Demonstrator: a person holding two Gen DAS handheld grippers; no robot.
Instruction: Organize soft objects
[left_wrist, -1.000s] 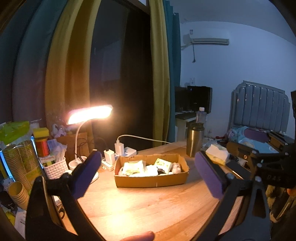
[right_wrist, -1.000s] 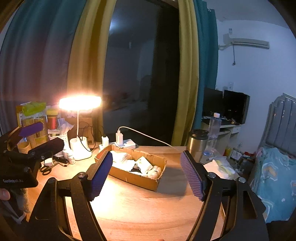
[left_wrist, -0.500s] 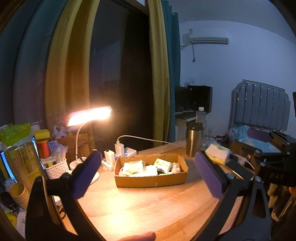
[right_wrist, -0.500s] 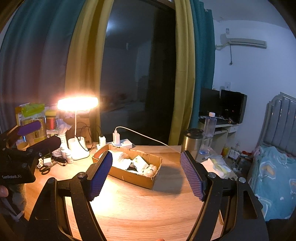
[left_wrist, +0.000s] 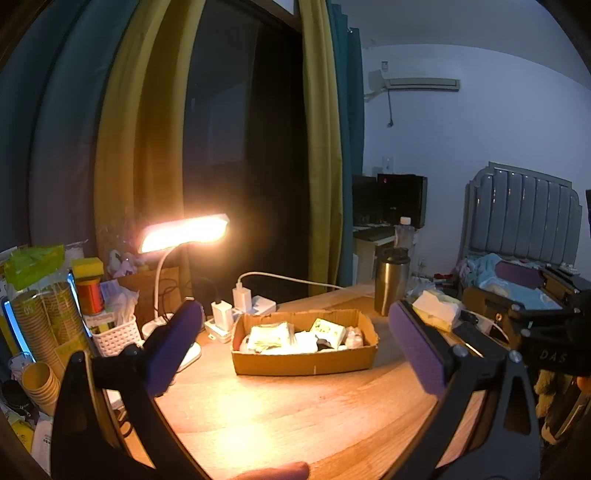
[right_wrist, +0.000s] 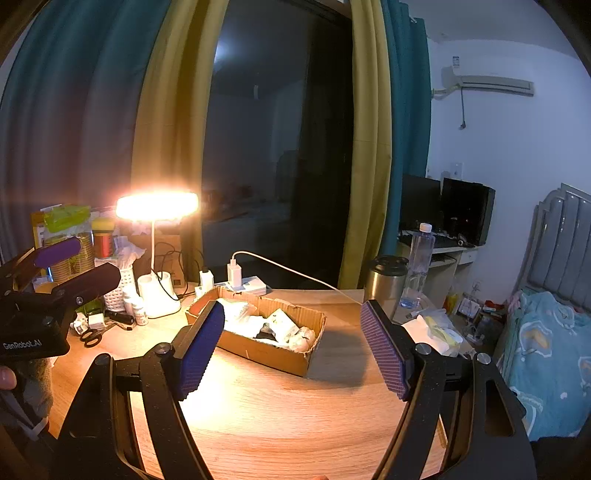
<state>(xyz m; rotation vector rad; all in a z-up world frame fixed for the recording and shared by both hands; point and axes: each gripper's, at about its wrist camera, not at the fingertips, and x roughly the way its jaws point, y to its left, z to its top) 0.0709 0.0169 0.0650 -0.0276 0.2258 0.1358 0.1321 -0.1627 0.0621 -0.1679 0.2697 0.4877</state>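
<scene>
A shallow cardboard box (left_wrist: 303, 360) sits on the wooden table (left_wrist: 295, 413), filled with several white and yellow soft packets (left_wrist: 269, 334). It also shows in the right wrist view (right_wrist: 269, 354). My left gripper (left_wrist: 295, 343) is open and empty, held above the table in front of the box. My right gripper (right_wrist: 291, 347) is open and empty, also in front of the box. The left gripper shows at the left edge of the right wrist view (right_wrist: 70, 266). A tissue pack (left_wrist: 436, 310) lies right of the box.
A lit desk lamp (left_wrist: 183, 232) stands behind the box on the left, with chargers (left_wrist: 242, 299) and a cable. A steel tumbler (left_wrist: 391, 280) stands at the back right. Paper cups, a white basket (left_wrist: 114, 334) and scissors (right_wrist: 90, 336) crowd the left. A bed (right_wrist: 546, 350) lies right.
Both grippers have shifted slightly, and the box has drifted a little left in the right wrist view. Both stay open and empty.
</scene>
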